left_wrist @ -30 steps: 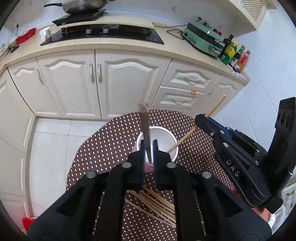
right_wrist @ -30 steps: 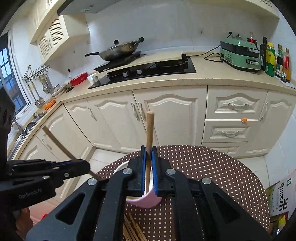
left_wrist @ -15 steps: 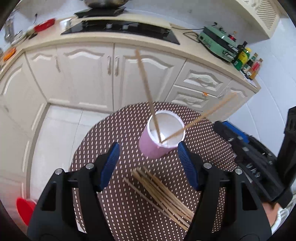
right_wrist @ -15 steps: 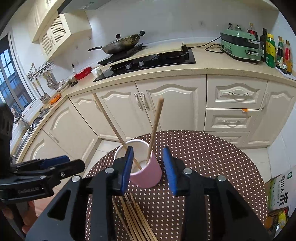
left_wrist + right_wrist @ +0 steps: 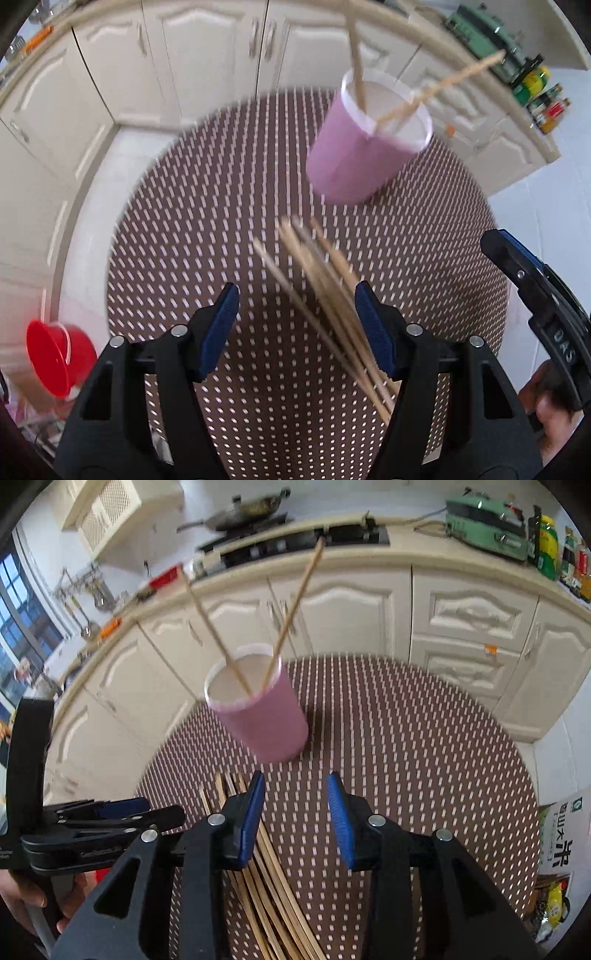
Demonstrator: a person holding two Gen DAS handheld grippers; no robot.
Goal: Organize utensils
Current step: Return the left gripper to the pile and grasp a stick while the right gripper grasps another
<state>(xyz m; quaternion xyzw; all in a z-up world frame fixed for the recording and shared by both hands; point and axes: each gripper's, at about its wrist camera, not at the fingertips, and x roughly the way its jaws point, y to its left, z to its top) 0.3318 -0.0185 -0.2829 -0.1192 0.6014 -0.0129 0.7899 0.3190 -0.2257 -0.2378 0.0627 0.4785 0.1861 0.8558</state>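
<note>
A pink cup (image 5: 364, 147) (image 5: 264, 716) stands on the round brown dotted table (image 5: 207, 229) (image 5: 424, 746). Two wooden chopsticks (image 5: 357, 55) (image 5: 295, 605) lean in it. A bundle of several chopsticks (image 5: 328, 295) (image 5: 273, 893) lies on the table in front of the cup. My left gripper (image 5: 297, 325) is open and empty above the near end of the bundle. My right gripper (image 5: 297, 812) is open and empty, just right of the bundle. Each gripper shows in the other's view, the right one (image 5: 535, 302) and the left one (image 5: 96, 827).
White kitchen cabinets (image 5: 351, 605) and a counter with a hob (image 5: 310, 539), a pan and a green appliance (image 5: 487, 520) stand behind the table. A red bowl (image 5: 55, 354) sits low at the left. Bottles (image 5: 543, 99) stand at the counter's right end.
Both grippers opened and let their chopsticks drop into the cup. Both have since drawn back and down toward the bundle on the table.
</note>
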